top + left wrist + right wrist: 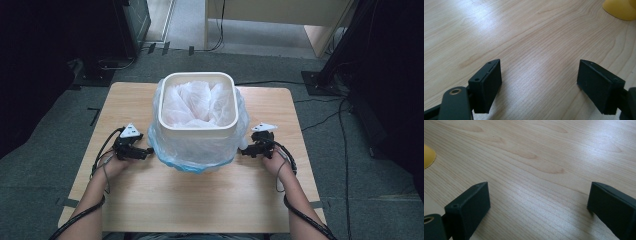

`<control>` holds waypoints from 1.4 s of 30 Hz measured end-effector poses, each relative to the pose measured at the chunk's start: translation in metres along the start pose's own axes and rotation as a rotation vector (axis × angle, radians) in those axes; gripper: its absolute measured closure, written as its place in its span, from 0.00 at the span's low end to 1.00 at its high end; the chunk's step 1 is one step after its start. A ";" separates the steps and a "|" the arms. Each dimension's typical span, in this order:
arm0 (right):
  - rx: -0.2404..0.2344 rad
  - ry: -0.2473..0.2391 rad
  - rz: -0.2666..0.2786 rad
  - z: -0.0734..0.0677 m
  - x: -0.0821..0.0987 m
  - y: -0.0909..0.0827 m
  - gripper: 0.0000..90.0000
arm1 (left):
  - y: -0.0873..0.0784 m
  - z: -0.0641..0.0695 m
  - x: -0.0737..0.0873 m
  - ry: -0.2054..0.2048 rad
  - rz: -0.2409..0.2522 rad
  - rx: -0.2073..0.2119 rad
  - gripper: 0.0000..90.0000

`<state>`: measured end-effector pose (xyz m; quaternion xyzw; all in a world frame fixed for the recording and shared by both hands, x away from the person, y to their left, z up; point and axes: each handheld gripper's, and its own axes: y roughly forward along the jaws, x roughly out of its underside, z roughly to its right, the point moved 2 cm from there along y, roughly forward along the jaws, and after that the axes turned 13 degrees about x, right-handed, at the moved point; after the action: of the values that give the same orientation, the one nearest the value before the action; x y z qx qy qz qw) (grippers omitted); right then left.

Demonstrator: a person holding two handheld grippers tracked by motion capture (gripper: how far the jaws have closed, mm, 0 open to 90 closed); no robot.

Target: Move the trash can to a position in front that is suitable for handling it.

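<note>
The bin (197,107), a white, square-mouthed one lined with a clear bag (196,150) whose loose skirt is draped down over its outside, is stood on the table (200,200) midway between the left and right edges and toward the far edge, with open wood left in front of it toward the near edge. Its mouth is turned upward and the bag's crumpled plastic is seen bunched inside. The bag's bluish hem is gathered around the base, where it bulges outward on both sides. The bin is flanked symmetrically: the left gripper (148,150) is held just beside the bag's left bulge, pointed inward toward it, and the right gripper (243,150) is held just beside the right bulge, likewise pointed inward, so that neither is nearer than the other. Whether a jaw tip brushes the plastic cannot be told from the high view. In the left gripper view the jaws are spread wide with only bare wood between them, and the same is seen in the right gripper view; nothing is held by either. A yellow thing (620,8) is caught at the upper corner of the left gripper view. The coming move is judged to be an inward closing from both sides at once onto the bag's skirt.
</note>
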<state>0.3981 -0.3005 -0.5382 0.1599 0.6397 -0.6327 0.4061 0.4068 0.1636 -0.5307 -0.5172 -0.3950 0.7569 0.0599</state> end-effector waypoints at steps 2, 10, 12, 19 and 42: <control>0.000 0.000 -0.001 0.000 0.000 0.000 0.04 | 0.000 0.000 0.000 -0.005 0.004 -0.003 0.22; 0.001 0.000 -0.002 0.000 0.000 0.000 0.04 | 0.002 0.001 -0.002 -0.019 0.009 -0.016 0.22; 0.003 -0.002 -0.001 0.000 0.000 0.000 0.04 | 0.001 0.002 -0.002 -0.028 0.009 0.010 0.22; 0.003 -0.001 -0.001 0.000 0.000 0.000 0.04 | 0.000 0.004 -0.005 -0.052 -0.017 0.037 0.22; 0.003 0.001 -0.003 0.000 0.000 0.000 0.04 | -0.020 0.001 -0.017 -0.186 0.017 0.103 0.11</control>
<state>0.3985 -0.3005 -0.5384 0.1599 0.6394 -0.6340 0.4045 0.4070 0.1680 -0.5048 -0.4442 -0.3551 0.8214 0.0431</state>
